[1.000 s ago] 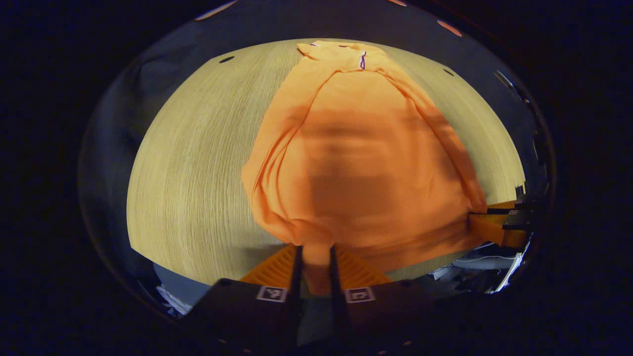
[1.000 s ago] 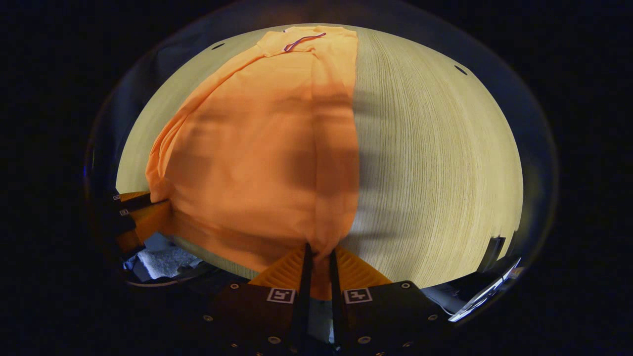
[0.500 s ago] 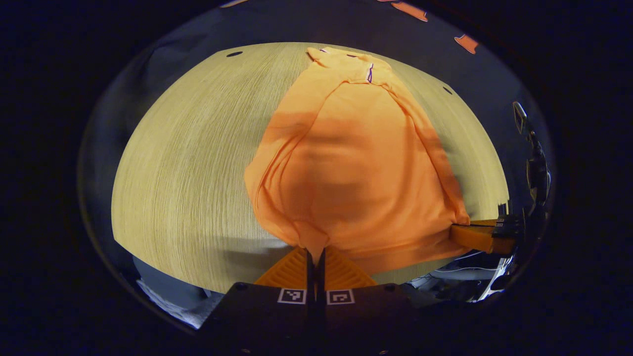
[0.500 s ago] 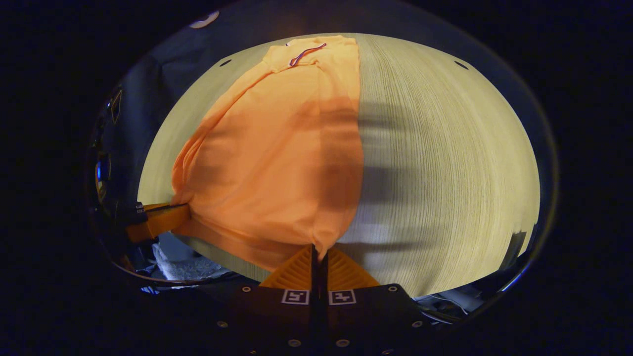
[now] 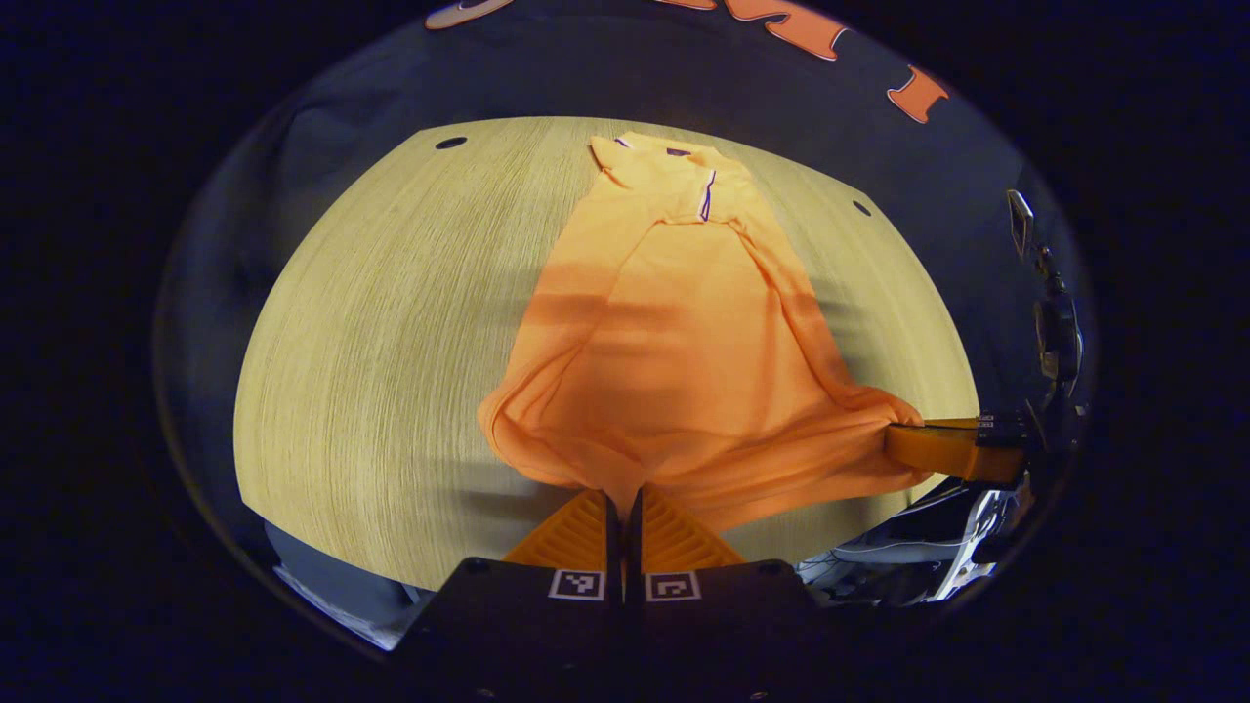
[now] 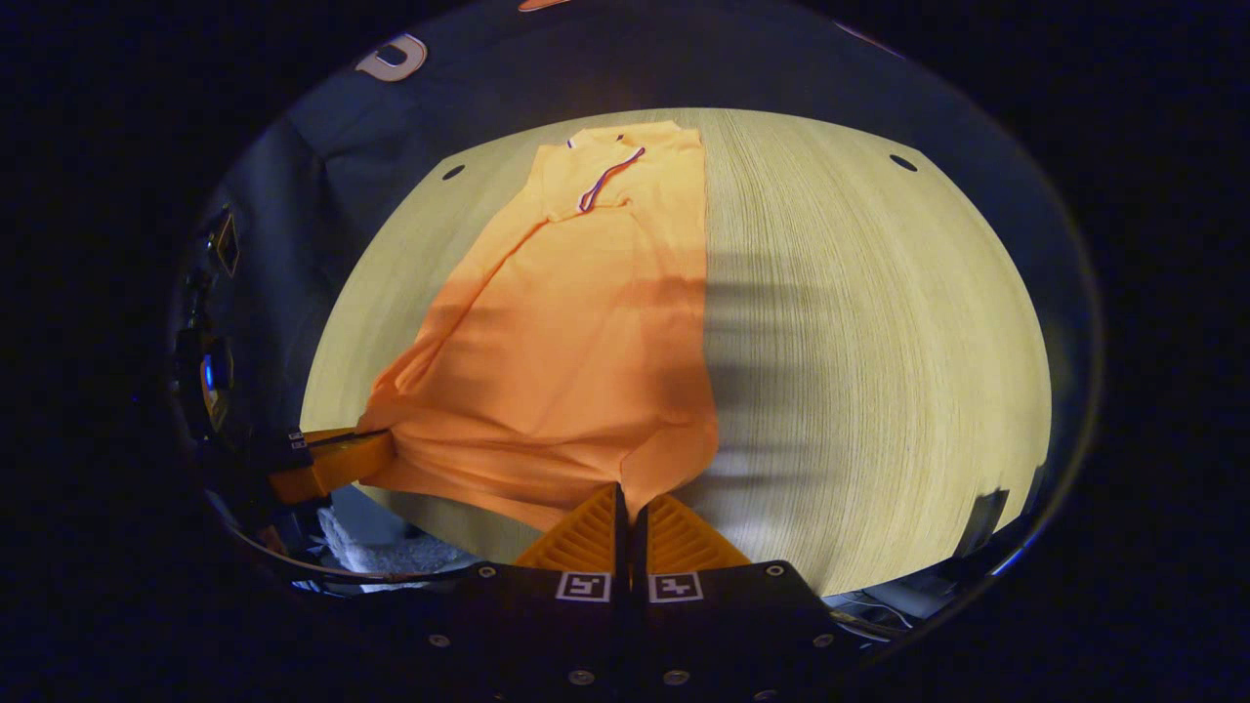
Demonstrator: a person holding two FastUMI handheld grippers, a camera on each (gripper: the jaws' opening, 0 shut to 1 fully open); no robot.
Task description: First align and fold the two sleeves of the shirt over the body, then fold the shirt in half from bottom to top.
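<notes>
Left gripper view is showing the sleeves lying folded over the shirt point(image 5: 684, 361), both grippers point(image 5: 622, 498) point(image 6: 630, 500) pinching its bottom hem, beginning the bottom-to-top fold.

You get dim, warm light falling from above onto the far part of the surface point(image 5: 371, 322). A banded shadow darkens the near half of the shirt point(image 5: 674, 361) and stripes the wood beside it in the right gripper view. Fisheye distortion bows the surface's edges, and the rim falls murky and soft.
</notes>
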